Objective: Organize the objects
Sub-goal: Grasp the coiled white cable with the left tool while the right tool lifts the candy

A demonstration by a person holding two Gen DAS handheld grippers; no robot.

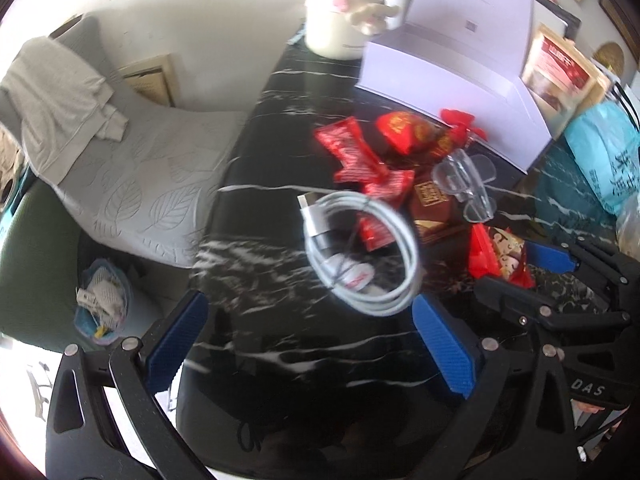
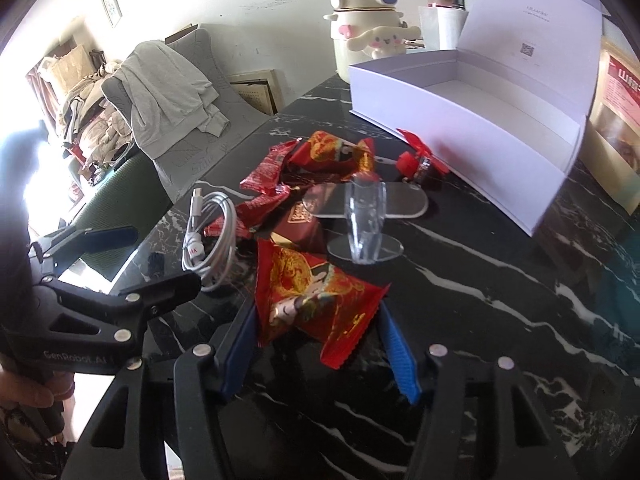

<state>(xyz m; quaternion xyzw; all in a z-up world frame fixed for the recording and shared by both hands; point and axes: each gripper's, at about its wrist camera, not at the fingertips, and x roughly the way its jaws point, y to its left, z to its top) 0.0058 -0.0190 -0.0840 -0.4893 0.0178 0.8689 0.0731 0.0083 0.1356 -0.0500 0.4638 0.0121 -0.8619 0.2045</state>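
Observation:
A white coiled cable [image 1: 360, 252] lies on the black marble table [image 1: 280, 340], just ahead of my left gripper [image 1: 310, 320], whose blue pads are spread wide with nothing between them. Beyond it lies a heap of red snack packets [image 1: 352, 152] and a brown packet [image 1: 432, 204]. My right gripper [image 2: 318, 350] is shut on a red snack packet [image 2: 312, 300], whose edges touch both pads; the same packet [image 1: 500, 256] shows in the left wrist view. The cable [image 2: 212, 236] lies left of it, near the left gripper [image 2: 160, 258].
An open white box [image 2: 460, 120] stands at the back right. A clear plastic stand [image 2: 366, 220] sits before it. A cream kettle [image 2: 360, 40] is at the far edge, a teal bag [image 1: 604, 152] at right. A cushioned chair [image 2: 180, 120] stands beside the table's left edge.

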